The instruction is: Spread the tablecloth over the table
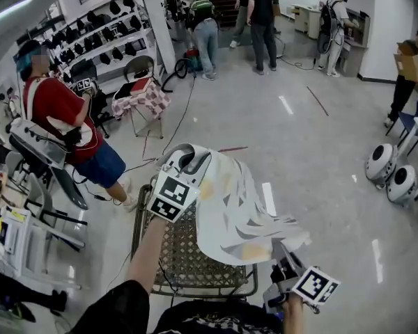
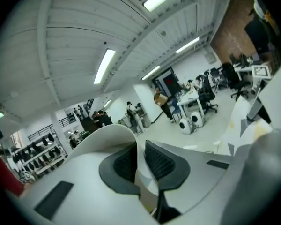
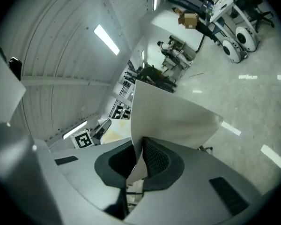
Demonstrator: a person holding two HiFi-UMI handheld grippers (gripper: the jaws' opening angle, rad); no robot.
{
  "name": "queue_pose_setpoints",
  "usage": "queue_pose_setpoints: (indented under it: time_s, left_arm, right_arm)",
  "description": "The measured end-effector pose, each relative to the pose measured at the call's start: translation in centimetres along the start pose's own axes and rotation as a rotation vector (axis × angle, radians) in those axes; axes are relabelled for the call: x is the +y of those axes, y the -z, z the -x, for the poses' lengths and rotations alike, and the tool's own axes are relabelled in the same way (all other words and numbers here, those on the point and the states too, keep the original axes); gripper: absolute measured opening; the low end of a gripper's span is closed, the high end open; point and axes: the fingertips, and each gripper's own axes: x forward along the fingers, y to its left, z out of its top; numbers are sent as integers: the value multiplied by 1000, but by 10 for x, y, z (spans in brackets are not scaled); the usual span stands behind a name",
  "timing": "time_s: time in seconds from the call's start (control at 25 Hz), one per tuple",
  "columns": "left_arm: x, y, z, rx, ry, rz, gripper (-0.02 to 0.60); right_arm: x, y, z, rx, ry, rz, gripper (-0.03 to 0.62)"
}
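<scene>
While both pairs of jaws are pressed together, neither gripper is empty. The left gripper [image 2: 139,162] has its jaws clenched on a thin edge of the tablecloth [image 1: 237,211], and the fabric curls up and over the left jaw. The right gripper [image 3: 138,162] is clamped the same way on a fold, with the sheet rising from the pinch in a broad pale flap.

The head view shows the two grippers well apart, the left farther from the person and the right close in at the lower right. The cloth is slung between them in loose folds, off the surface. Holding it at two separate points appears intended to keep the sheet open and taut enough to lay out rather than drop in a heap.

The table [image 1: 174,256] stands directly beneath, and most of its mesh top is uncovered — only the right portion sits under the hanging cloth. My assessment is that the cloth is lifted and partly opened — the spreading itself is not yet done.
</scene>
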Motion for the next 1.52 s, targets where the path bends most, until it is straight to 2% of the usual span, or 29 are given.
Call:
queue_pose_setpoints:
  time_s: [0.08,0.2,0.36,0.44,0.6,0.76,0.84,0.96,1.08,1.2,1.32,1.4,1.52]
  left_arm:
    - [15,35,15,78,-24,-5,49]
    - [32,84,40,135,-50,64,44]
    - [56,138,69,117,-46,206,37]
    - [73,163,82,101,-36,268,37]
    - [120,214,121,82,-29,376,34]
    - [175,271,186,59,-53,343,35]
    - [196,293,211,56,-66,317,35]
    - [211,331,246,83,-101,324,41]
    - [204,387,288,145,-143,392,43]
    - [181,438,327,194,-171,565,43]
    - [136,475,351,247,-143,714,43]
    - [103,490,357,285,-108,751,41]
    - [76,508,356,341,-68,709,37]
  right_arm:
    - [5,27,-18,79,17,8,28]
    - [16,60,-37,133,11,-2,29]
    - [27,95,-47,107,54,-35,28]
    - [38,108,-52,78,92,-8,26]
    - [83,150,-71,27,103,-11,25]
    - [124,222,-93,-4,88,-14,23]
    - [133,251,-97,3,100,-47,23]
    - [134,283,-98,45,144,-60,23]
    - [134,304,-94,70,169,-52,20]
    - [130,315,-85,73,183,-93,18]
    - [114,326,-66,91,246,-91,18]
    - [99,333,-54,98,290,-88,17]
    - [83,347,-47,88,340,-109,17]
